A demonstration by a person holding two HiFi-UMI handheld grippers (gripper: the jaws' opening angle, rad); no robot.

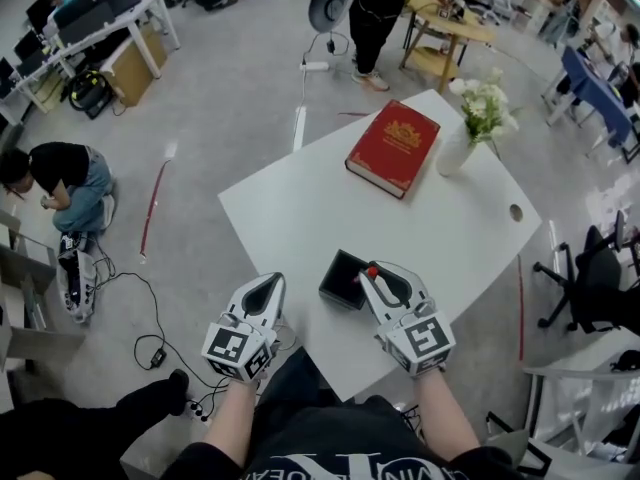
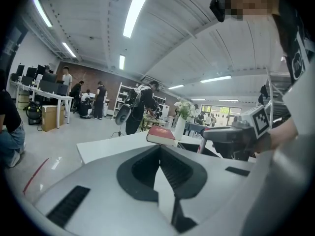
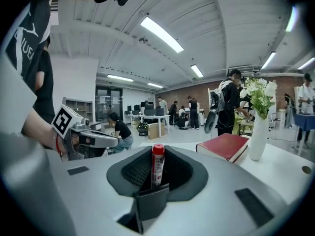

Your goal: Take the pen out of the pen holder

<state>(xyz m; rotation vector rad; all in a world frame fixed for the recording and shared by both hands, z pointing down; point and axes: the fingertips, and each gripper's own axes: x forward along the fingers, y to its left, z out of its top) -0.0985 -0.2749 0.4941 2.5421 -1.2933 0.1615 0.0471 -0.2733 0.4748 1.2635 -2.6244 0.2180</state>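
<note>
1. The white table (image 1: 300, 213) carried a red book (image 1: 393, 146) towards its far corner. A white vase (image 1: 453, 154) of white flowers (image 1: 484, 104) stood just beside the book, on the far right edge.
2. The black pen holder (image 1: 338, 280) sat close to the table edge nearest the person, about midway along it and well apart from the book and vase.
3. The pen (image 3: 157, 165), white-bodied with a red cap, stood upright in the pen holder, its capped end rising above the holder's black wall.
4. The right gripper (image 1: 373, 276) reached over the holder from the person's side, pointing slightly downward. Its jaws were drawn in to a narrow gap with the pen between their tips. In the right gripper view the ribbed pads (image 3: 135, 168) lay against both sides of the pen below its cap, so the gripper had hold of it.
5. The pen's lower end was hidden behind the holder wall, so it had not yet left the holder.
6. The left gripper (image 1: 268, 284) hung at the same near edge, to the left of the holder and apart from it. Its jaws met at the tips with nothing between them, and only bare table top showed through the gap behind them.
7. A round hole (image 1: 516, 211) was cut in the table near its right edge.
</note>
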